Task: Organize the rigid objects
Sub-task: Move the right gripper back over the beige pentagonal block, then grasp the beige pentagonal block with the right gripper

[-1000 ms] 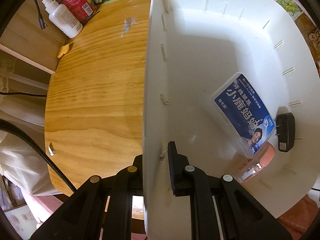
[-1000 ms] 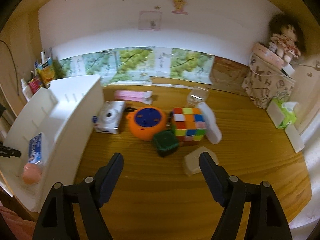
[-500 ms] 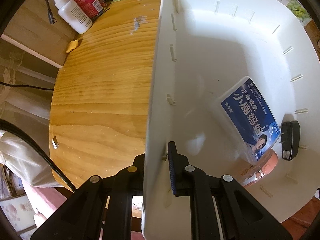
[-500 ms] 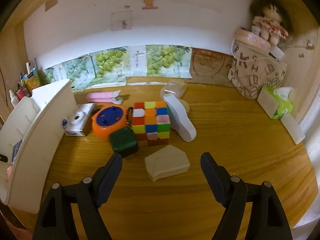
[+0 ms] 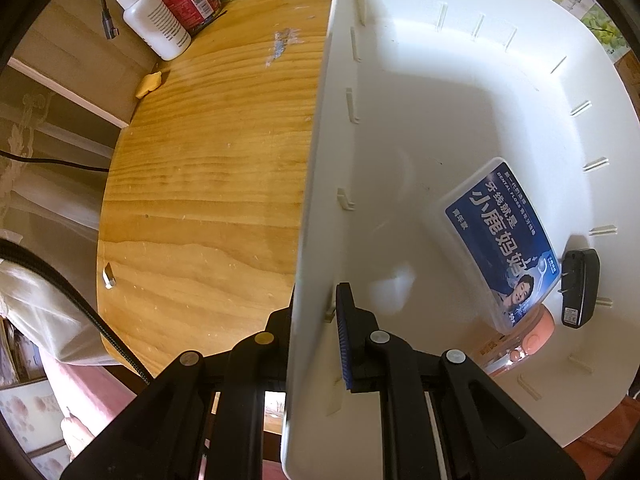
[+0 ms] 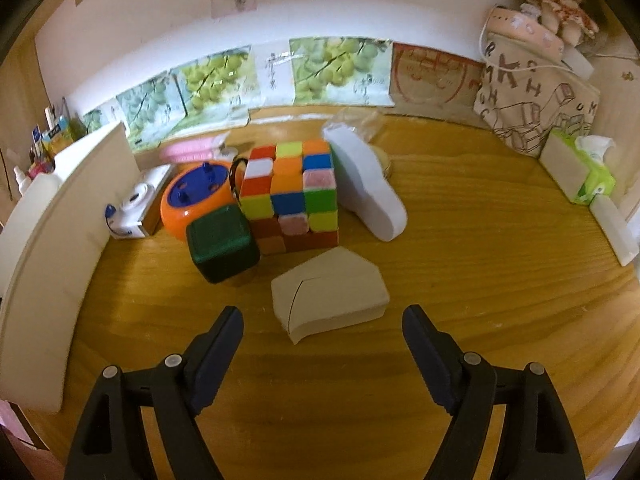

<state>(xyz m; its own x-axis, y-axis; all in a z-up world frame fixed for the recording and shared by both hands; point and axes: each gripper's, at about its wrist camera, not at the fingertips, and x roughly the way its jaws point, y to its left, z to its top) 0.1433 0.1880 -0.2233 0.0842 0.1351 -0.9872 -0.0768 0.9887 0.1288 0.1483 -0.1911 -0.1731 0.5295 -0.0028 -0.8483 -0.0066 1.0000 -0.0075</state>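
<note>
Inside the white bin, clamped at its wall by the left gripper, lie a floss box, a charger and a peach item; cube, green block, orange pot and camera remain on the counter. The beige box lies just ahead of the right gripper, between its open jaws' lines, untouched.

Inside my white plastic bin, the clear flat box with the blue label reads "小鹿妈妈" in large white characters, with a smaller line "DENTAL FLOSS" above. On the beige canvas tote bag against the wall I can read scattered letters "K", "H", "M". Other labels are too small to read.
</note>
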